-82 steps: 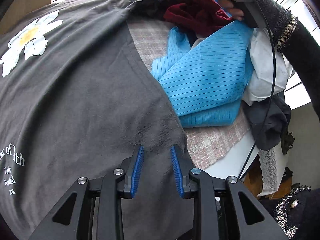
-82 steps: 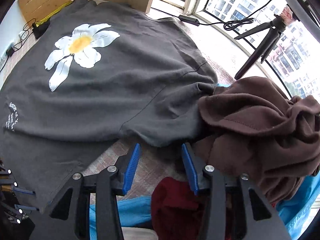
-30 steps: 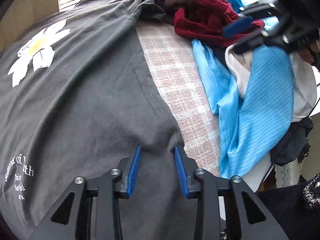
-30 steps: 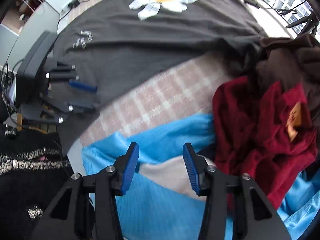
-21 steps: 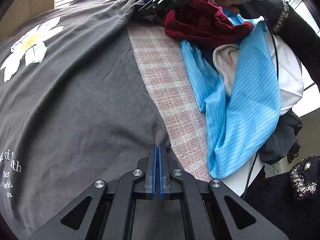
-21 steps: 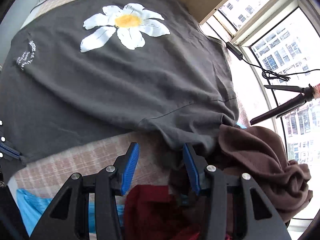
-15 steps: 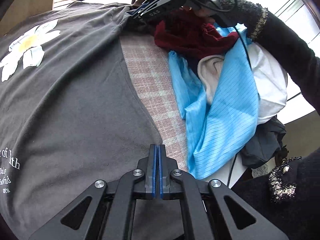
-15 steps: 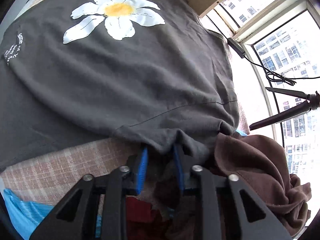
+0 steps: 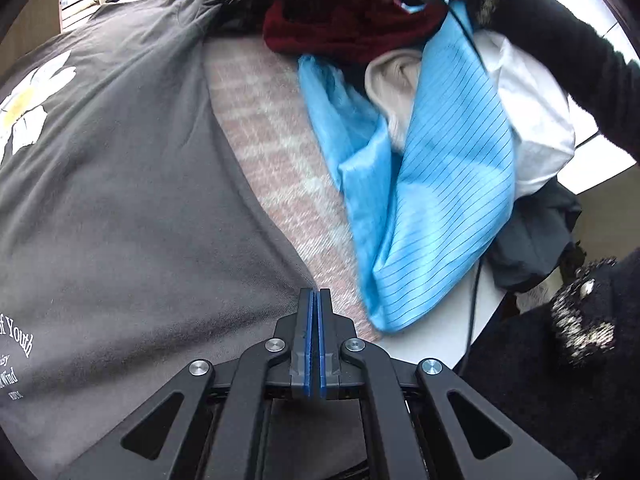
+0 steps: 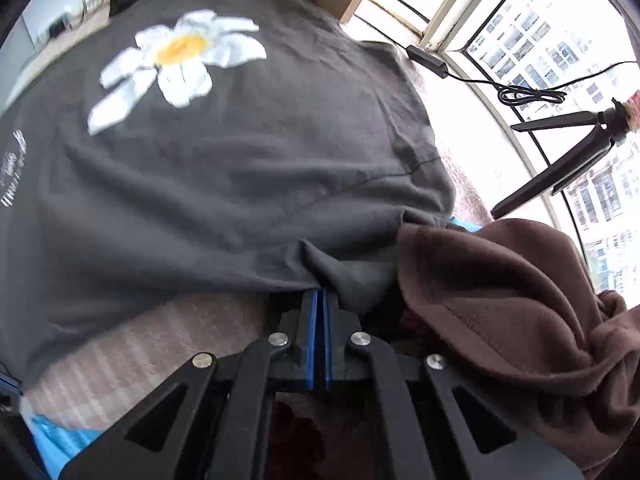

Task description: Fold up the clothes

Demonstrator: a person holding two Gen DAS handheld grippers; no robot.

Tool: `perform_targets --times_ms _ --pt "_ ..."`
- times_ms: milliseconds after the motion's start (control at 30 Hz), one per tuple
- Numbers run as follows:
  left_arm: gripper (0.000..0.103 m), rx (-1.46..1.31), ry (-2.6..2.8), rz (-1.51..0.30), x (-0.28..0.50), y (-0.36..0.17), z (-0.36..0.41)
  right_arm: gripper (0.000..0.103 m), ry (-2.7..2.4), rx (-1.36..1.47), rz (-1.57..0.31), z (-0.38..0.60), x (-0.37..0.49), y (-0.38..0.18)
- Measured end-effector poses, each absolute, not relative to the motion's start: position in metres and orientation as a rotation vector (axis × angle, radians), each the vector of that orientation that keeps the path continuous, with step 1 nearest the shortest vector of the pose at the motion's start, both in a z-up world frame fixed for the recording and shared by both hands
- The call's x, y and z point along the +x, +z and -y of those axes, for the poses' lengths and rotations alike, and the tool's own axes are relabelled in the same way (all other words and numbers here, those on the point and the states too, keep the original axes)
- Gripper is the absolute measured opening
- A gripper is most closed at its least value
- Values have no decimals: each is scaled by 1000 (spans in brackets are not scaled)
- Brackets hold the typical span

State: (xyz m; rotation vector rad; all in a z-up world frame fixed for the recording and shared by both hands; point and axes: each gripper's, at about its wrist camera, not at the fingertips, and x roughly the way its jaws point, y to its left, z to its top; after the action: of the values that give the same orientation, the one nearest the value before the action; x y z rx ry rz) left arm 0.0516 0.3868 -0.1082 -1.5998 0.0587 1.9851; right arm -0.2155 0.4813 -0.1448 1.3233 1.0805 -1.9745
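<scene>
The grey T-shirt (image 9: 132, 208) (daisy print at ten o'clock) lies spread on the plaid-covered counter (image 9: 276, 152). The left hand-held gripper (image 9: 314, 294) is clenched on its hem edge; the right hand-held gripper (image 10: 320, 294) pinches its sleeve. A brown garment (image 10: 500, 300) is heaped at three o'clock, windows beyond.

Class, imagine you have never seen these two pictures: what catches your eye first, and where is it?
The white daisy print on the dark grey T-shirt spread over the checked cloth. Next, the bright blue striped garment heaped beside it, under a dark red one. Each gripper is shut on the T-shirt's edge: left gripper, right gripper.
</scene>
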Motion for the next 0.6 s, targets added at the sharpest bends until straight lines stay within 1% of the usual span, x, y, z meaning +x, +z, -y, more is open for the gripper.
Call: perform_targets --times_ms 33,67,100,167,200,233,267,367,400,433,467,500,600 --pt "1 -1598 1978 -53 52 -106 -387 6 -1935 1325 -1105 -481 -210 -144" --pt "2 -1600 1973 -55 52 -103 -387 9 -1884 1353 -1079 -484 -206 -139" --pt "1 -1600 1974 -60 52 -100 -387 14 -1851 1376 -1021 -488 -204 -130" --pt "6 -1598 1970 -42 55 -95 -385 23 -1829 1391 -824 -499 -207 -100" --pt "6 -1607 1964 -28 56 -94 -384 33 -1824 1388 -714 -503 -213 -85" --pt "6 -1618 1959 -18 57 -93 -383 47 -1848 1375 -630 -506 -221 -71" --pt "6 -1624 1958 -15 59 -91 -382 51 -1891 1363 -573 -507 -231 -59" --pt "6 -1621 1980 -31 64 -83 -379 51 -1990 1352 -445 -503 -278 -44" --pt "7 -1616 1996 -34 65 -81 -375 51 -2031 1358 -496 -497 -293 -48" --pt "8 -1611 2019 -31 65 -78 -371 51 -2075 1369 -600 -489 -305 -56" --pt "10 -1608 2046 -18 65 -76 -366 51 -2091 1395 -680 -483 -317 -67" --pt "10 -1610 2066 -2 65 -75 -360 50 -2089 1431 -746 -478 -329 -81" --pt "10 -1623 2115 18 52 -83 -347 50 -2065 1501 -778 -471 -352 -109"
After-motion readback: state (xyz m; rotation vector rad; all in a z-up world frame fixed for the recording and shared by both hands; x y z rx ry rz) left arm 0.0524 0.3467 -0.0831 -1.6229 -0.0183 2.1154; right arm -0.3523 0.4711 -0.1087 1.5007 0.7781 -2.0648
